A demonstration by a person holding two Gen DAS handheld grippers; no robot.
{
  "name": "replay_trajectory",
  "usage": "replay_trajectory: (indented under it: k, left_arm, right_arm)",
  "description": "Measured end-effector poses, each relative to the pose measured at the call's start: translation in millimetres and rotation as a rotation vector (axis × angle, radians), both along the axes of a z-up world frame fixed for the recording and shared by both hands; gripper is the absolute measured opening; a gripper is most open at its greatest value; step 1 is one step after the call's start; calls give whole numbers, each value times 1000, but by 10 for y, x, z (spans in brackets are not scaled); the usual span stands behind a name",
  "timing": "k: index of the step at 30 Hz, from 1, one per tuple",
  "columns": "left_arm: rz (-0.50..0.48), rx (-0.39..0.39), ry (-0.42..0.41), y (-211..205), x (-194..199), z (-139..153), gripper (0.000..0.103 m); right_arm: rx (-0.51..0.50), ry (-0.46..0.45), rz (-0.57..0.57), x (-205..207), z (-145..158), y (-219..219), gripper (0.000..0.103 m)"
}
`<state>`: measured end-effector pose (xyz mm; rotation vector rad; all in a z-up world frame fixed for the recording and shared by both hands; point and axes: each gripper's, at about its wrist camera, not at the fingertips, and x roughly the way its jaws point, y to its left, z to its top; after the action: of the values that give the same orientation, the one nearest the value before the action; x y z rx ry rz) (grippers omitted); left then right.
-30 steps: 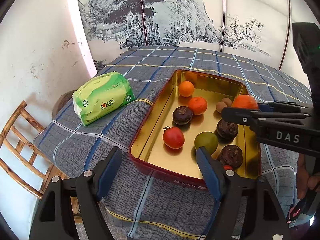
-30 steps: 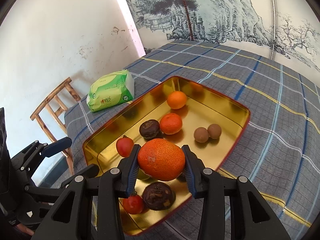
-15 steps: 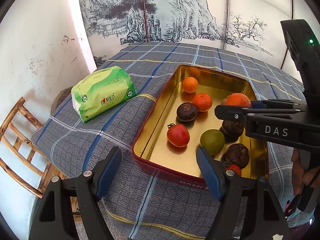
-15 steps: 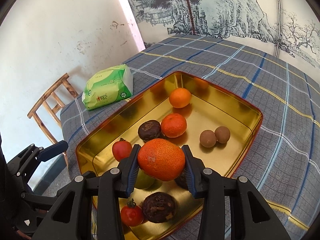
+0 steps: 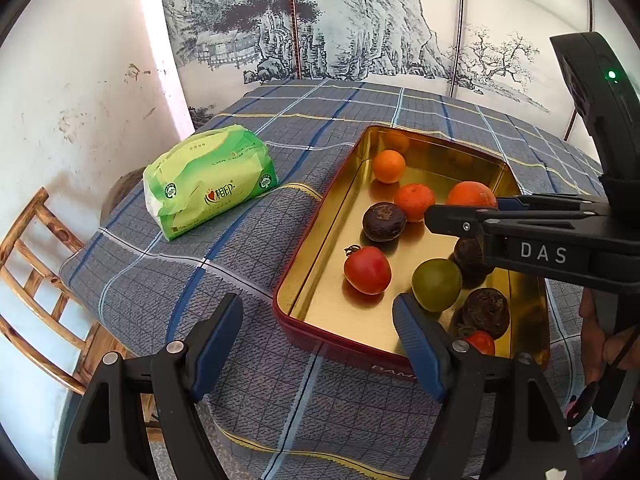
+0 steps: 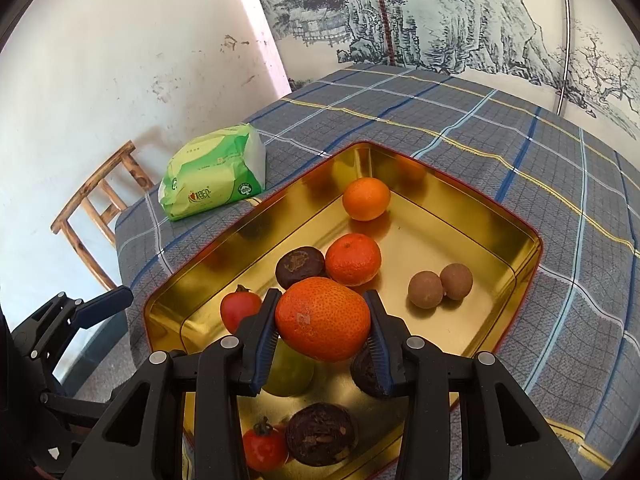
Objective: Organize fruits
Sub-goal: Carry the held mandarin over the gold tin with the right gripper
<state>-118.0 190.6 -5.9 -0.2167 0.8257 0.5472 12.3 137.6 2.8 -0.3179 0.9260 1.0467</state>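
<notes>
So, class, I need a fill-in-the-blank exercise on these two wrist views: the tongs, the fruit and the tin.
1. The right tongs grip a large ___ fruit.
2. The left tongs hold ___.
3. The two small brown fruits lie inside the gold ___.
4. The pack on the tablecloth is coloured ___.

Missing words: orange; nothing; tin; green

On the desk [image 6: 500, 128] a tin tray [image 6: 520, 276] is set, with a tissue pack [image 6: 214, 178] lying well apart at its ten o'clock and a chair [image 6: 100, 208] placed beyond the desk edge at nine o'clock. In the tray, two mandarins [image 6: 366, 198] are lined toward twelve o'clock, two longans [image 6: 426, 290] are found touching at three o'clock, and a tomato [image 6: 238, 308] at nine o'clock. A large mandarin [image 6: 322, 320] is held above the tray's middle between the pads of the right claw [image 6: 320, 340]; the left claw [image 5: 316, 344] is held open over the desk at the tray's near rim
</notes>
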Motion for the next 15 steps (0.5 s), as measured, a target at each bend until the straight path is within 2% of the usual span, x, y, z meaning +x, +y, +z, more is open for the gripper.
replay_trajectory:
  k: [15]
  left_arm:
    - [1, -9, 4, 30, 9, -56, 74]
  right_arm:
    - [-17, 10, -8, 43, -74, 83, 42]
